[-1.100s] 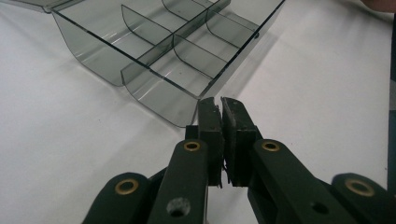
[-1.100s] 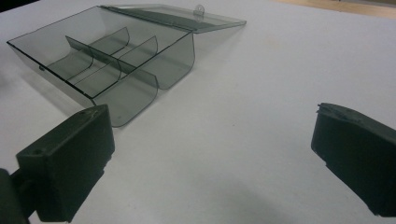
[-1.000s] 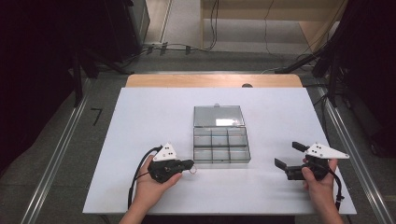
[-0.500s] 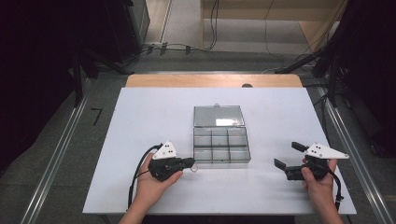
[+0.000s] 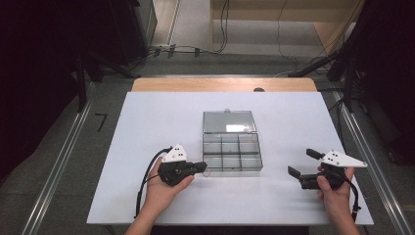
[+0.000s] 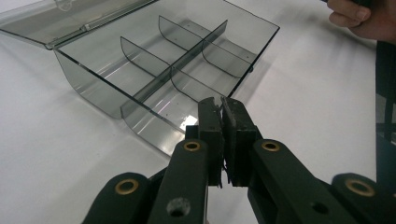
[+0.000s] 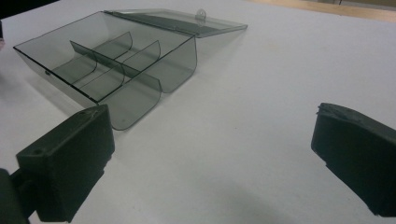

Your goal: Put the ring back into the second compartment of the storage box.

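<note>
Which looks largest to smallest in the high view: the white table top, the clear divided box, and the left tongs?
1. White table top.
2. Clear divided box, lid open.
3. Left tongs, shut by the box's near-left corner.

The box (image 5: 232, 152) is sitting flat mid-counter, a smoky see-through plastic organizer split by dividers into six little compartments, all looking empty. Its lid (image 5: 229, 122) is lying swung open flat behind it, still hinged on, small tab at its far edge.
</note>
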`<state>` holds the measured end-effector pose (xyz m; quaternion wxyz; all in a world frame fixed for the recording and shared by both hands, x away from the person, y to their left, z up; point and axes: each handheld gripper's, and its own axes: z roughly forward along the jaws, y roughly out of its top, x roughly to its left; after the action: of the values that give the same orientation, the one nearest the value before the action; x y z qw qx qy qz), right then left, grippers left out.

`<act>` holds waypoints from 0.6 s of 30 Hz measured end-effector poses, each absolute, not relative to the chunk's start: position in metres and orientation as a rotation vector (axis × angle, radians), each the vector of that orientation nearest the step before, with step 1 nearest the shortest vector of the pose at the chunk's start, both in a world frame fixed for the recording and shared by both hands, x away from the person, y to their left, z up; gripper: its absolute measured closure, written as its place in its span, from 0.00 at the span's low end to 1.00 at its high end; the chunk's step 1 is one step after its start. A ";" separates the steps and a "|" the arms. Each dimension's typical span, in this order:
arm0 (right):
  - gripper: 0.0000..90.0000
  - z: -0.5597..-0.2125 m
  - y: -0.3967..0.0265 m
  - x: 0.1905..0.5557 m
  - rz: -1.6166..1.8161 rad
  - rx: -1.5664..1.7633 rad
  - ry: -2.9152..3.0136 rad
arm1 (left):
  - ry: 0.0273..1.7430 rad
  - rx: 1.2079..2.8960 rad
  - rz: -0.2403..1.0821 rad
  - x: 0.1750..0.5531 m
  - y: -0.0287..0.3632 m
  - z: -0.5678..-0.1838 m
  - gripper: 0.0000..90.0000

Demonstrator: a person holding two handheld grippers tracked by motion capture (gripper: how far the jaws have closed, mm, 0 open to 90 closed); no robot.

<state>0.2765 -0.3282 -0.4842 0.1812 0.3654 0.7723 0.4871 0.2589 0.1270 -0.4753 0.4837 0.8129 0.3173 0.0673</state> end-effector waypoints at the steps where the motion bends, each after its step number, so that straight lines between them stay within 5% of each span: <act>1: 0.00 -0.484 -0.329 0.276 1.379 1.028 2.179 | 0.768 1.985 0.161 0.260 0.126 -0.475 0.96; 18: 0.00 -0.483 -0.328 0.276 1.385 1.019 2.180 | 0.737 1.995 0.157 0.265 0.112 -0.469 0.96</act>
<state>0.2757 -0.3276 -0.4834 0.1818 0.3609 0.7721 0.4905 0.2649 0.1119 -0.4691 0.4832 0.8190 0.3027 0.0644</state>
